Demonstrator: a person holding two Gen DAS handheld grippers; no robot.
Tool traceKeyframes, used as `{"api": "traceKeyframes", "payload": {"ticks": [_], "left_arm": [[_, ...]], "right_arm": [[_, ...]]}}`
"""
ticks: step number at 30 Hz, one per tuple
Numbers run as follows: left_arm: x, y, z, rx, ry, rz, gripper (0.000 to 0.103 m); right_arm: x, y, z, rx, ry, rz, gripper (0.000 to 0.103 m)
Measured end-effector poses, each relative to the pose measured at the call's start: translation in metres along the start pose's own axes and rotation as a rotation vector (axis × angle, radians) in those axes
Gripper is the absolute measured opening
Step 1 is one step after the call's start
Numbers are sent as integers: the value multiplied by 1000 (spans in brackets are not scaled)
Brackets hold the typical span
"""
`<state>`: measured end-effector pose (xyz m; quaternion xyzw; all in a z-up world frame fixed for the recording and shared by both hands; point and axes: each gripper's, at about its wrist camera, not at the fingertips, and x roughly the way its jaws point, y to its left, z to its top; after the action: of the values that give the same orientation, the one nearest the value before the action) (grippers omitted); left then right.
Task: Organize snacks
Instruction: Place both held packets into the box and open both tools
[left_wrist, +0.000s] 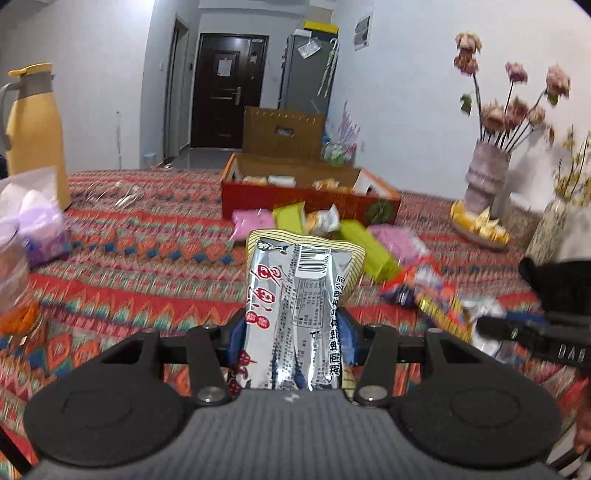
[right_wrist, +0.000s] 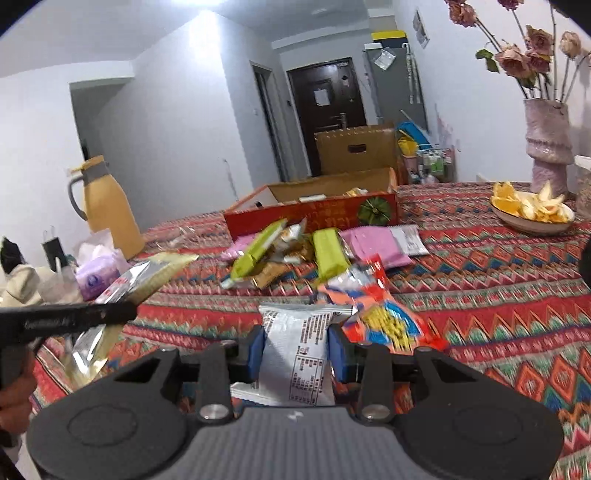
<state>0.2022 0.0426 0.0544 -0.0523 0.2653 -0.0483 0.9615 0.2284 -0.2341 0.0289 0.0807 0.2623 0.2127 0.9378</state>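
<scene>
Transfer: left gripper (left_wrist: 293, 332) pinches silver pack (left_wrist: 295, 302); right gripper (right_wrist: 295, 349) pinches white pack (right_wrist: 295, 354). Carry both level over the loose snacks (right_wrist: 291, 254), then release inside the red box (right_wrist: 314, 218).

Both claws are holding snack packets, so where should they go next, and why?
Probably forward to the open red cardboard box. The left claw grips a silver foil packet, the right claw a white printed packet, and snacks already lie inside.

Loose snack packets (right_wrist: 295, 251) crowd the way to the red box (right_wrist: 317, 216) — bare tablecloth (right_wrist: 498, 295) rightward.
</scene>
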Motion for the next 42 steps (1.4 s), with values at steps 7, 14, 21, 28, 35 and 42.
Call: {"api": "traceKeyframes", "payload": {"ticks": [7, 14, 21, 28, 35, 42], "left_arm": [[58, 30, 105, -92, -98, -140, 50], [177, 55, 191, -133, -90, -41, 50], [296, 61, 219, -73, -9, 56, 50], [362, 66, 208, -27, 110, 139, 57], [360, 70, 200, -23, 102, 99, 71], [316, 71, 224, -31, 43, 92, 74]], "right_arm": [[37, -11, 87, -106, -53, 101, 36], [147, -40, 213, -92, -34, 123, 36], [314, -61, 282, -40, 119, 28, 36], [455, -75, 284, -8, 300, -108, 36], [489, -58, 272, -38, 327, -174, 58], [428, -59, 295, -57, 273, -157, 58]]}}
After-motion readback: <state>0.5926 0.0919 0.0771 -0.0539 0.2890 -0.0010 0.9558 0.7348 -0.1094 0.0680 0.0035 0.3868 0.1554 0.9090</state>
